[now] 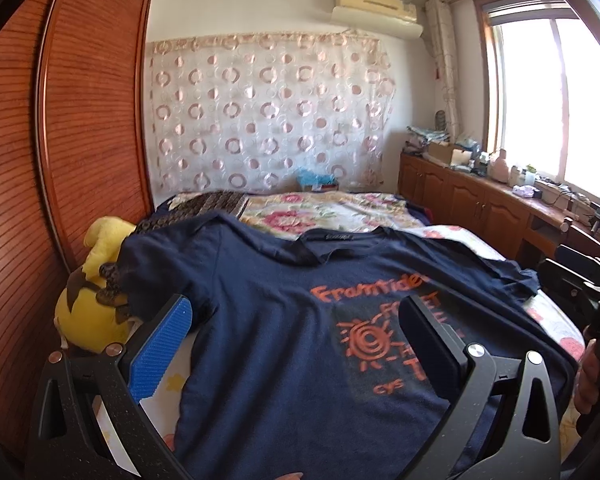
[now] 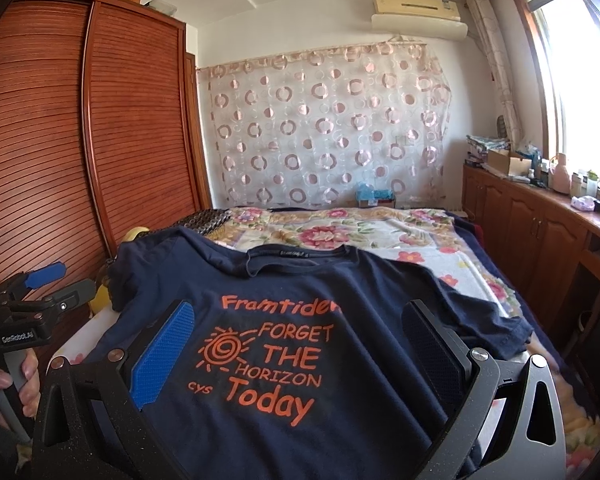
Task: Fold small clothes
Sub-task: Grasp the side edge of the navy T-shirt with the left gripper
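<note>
While the navy T-shirt (image 2: 284,280) lies spread front-up on the flowered bedspread (image 2: 340,232), both claws hang over its lower half with nothing in them. From the right wrist view, the right gripper (image 2: 300,344) stands released, its blue-padded finger and its dark one wide apart, and the orange print "FORGET THE HORIZON Today" sits on the cloth between them; the collar lies ahead of the claw, toward the curtain (image 2: 324,128) with ring patterns. Off to that claw's left, a hand (image 2: 4,392) grips the handle of the left gripper (image 2: 64,284), whose fingers are also parted.

From the left wrist view, the left gripper (image 1: 296,324) is likewise spread wide above the shirt (image 1: 260,320), with the sun motif just inside its right finger. To its left, a yellow plush toy (image 1: 92,308) sits against the wooden wardrobe (image 1: 80,120), and the shirt's sleeve drapes over it. The other sleeve lies out beyond the claw's right finger.
</note>
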{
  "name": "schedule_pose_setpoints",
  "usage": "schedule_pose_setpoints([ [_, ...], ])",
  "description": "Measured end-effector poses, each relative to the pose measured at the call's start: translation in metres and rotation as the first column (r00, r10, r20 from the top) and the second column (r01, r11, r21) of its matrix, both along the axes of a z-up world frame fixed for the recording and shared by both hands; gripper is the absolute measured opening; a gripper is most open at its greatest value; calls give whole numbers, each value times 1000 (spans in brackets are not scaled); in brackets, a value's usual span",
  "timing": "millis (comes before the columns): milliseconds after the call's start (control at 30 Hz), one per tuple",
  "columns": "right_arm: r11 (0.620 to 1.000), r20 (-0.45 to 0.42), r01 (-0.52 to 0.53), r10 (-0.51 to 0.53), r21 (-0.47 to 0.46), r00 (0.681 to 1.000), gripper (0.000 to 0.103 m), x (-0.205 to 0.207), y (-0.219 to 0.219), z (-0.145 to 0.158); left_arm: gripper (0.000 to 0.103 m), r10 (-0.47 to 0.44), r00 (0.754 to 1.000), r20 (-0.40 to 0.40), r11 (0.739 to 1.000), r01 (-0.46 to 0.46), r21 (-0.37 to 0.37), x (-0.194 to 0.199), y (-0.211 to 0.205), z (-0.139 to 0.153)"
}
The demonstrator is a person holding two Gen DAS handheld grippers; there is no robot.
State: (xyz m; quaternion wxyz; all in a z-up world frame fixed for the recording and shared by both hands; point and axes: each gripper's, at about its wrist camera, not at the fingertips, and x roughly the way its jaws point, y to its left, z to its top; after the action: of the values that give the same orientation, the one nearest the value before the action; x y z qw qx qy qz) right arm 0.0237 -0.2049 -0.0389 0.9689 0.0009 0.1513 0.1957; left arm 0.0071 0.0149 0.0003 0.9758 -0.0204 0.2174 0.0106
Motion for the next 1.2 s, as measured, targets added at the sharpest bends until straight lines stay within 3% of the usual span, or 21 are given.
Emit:
schedule_pose_setpoints([
  [433, 989, -132, -138, 130, -50, 983, 103, 30, 19, -23, 103, 79, 990, -120, 997, -81, -5, 20, 79, -43],
  [667, 978, -190, -194, 177, -72, 966, 103, 37, 17, -19, 103, 105, 981, -162, 994, -105, 7, 34, 123, -58],
  [767, 974, -198, -209, 189, -87, 962, 103, 39, 16, -16, 93, 93, 978, -188, 995, -100, -28, 46, 145, -65],
  [867, 970, -206, -222, 199, -95, 958, 103, 43, 13, -15, 83, 114, 971, -208, 993, -115, 6, 58, 153, -68],
  [1200, 952, -163, -272, 249, -140, 955, 103, 49, 39, -14, 68, 115, 969, -217, 992, -124, -27, 107, 193, -58],
])
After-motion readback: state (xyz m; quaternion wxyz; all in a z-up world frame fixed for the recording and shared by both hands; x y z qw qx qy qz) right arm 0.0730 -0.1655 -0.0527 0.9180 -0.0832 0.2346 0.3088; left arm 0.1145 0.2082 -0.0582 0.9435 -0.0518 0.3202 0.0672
